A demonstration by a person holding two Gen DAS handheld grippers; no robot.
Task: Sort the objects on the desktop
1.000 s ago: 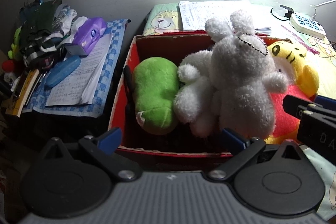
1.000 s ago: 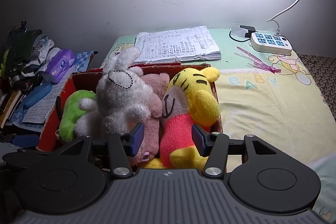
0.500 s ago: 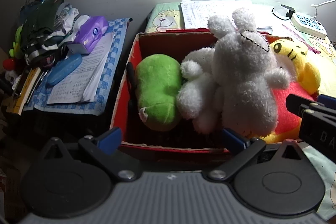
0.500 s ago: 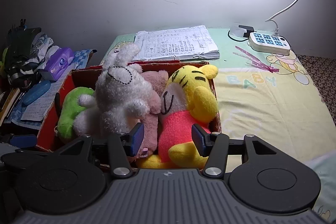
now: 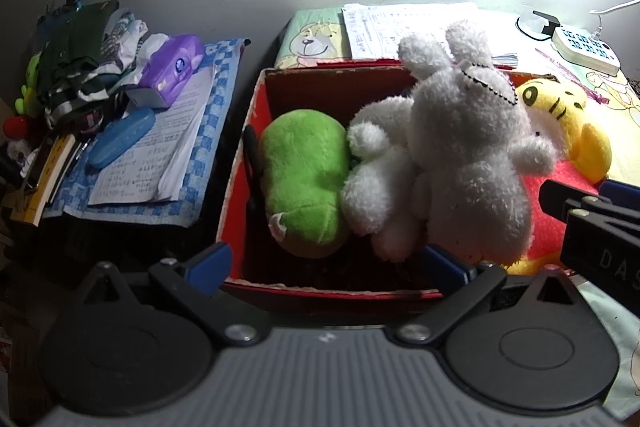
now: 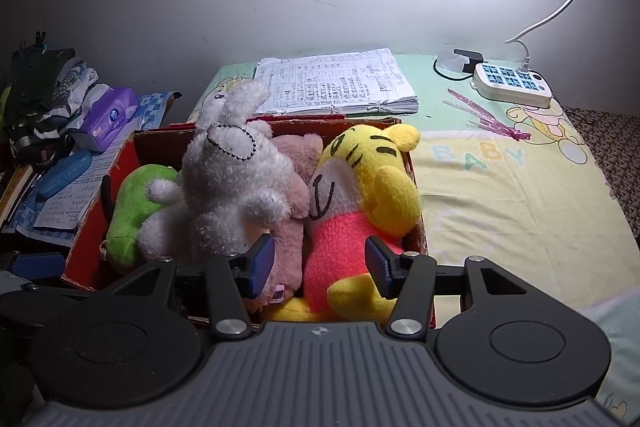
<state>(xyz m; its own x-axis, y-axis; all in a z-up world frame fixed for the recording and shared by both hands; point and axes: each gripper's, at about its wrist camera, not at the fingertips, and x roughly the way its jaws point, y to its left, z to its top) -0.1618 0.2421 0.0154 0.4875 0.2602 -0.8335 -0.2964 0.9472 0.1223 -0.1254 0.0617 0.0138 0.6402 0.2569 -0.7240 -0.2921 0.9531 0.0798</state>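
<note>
Two wrist cameras, both low and close at the near edge of the red box [image 5: 240, 163].

The left view faces the box's left half and the cluttered side shelf [image 5: 224, 75]; the right view faces its right half and the bed sheet [image 6: 500, 195]. Both share the white rabbit [image 5: 468, 147], the green toy [image 6: 128, 211] and the yellow tiger [image 6: 372, 179].

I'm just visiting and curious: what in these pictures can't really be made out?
- Pink plush: right wrist view, mostly hidden between white rabbit and yellow tiger.
- Box floor: left wrist view, in shadow.
- Notebook writing: too small to read.
- Right tool: left wrist view, cut off by the edge.
</note>
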